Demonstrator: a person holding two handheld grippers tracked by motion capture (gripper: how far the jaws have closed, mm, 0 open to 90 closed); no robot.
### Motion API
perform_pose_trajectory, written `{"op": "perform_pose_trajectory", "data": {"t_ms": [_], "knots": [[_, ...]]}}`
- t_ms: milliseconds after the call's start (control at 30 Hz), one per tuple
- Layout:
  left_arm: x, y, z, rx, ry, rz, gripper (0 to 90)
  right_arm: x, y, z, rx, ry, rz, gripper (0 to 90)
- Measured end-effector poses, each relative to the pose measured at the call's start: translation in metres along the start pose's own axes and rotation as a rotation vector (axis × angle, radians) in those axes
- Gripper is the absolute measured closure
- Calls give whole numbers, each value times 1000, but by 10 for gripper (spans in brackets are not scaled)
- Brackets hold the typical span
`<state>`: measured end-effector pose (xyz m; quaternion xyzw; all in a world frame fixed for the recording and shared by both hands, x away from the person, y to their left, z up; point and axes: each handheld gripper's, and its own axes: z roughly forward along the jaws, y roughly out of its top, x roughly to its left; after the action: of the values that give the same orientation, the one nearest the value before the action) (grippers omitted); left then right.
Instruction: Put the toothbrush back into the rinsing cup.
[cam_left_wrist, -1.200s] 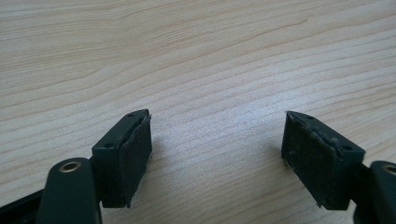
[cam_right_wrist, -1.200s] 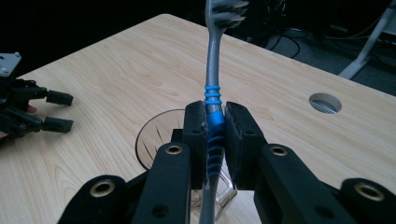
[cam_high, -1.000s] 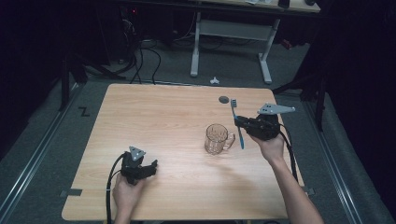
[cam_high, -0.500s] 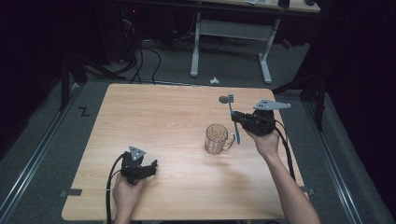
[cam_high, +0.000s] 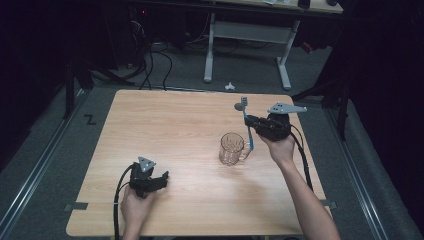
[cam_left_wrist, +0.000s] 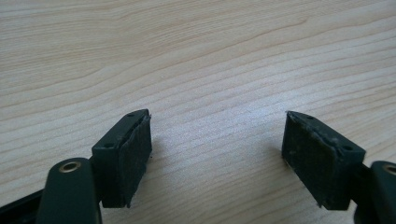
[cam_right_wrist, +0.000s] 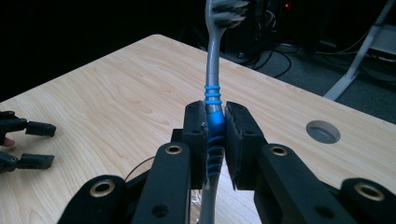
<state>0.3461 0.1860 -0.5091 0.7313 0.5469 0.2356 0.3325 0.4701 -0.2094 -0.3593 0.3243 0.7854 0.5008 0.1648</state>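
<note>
Toothbrush (cam_right_wrist: 213, 100) is what we hold now in the right gripper (cam_right_wrist: 215, 135): both black jaws are closed on its blue ribbed grip zone, and the grey neck with the bristle head rises up above them. In the high view the toothbrush (cam_high: 246, 125) stands almost upright beside the glass mug (cam_high: 231, 149), with its lower end hanging near the rim of the mug on the handle side. We cannot tell if this end is already inside the mug or just beside it.

We judge the toothbrush to be very light and rather stiff, with a little bend in the thin neck. The plastic handle is smooth, so it could turn or slide between the pads; the blue ribbed part is the best place to take it, and we already have it there. The head is not a good place, because the bristles are soft.

The glass mug looks heavier, hard and fragile, and it stands free on the wooden table (cam_high: 175, 125), so a push from the brush could move it or tip it.

The left gripper (cam_high: 150, 182) rests on the table near the front edge, well apart from the mug. Its jaws stand wide open with nothing between them, only the wood below.
</note>
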Motion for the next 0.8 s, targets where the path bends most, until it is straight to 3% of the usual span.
{"op": "perform_pose_trajectory", "data": {"t_ms": [800], "knots": [[0, 0, 0, -1, -1, -1, 247, -1, 5, 16, -12, -29, -1, 796]]}}
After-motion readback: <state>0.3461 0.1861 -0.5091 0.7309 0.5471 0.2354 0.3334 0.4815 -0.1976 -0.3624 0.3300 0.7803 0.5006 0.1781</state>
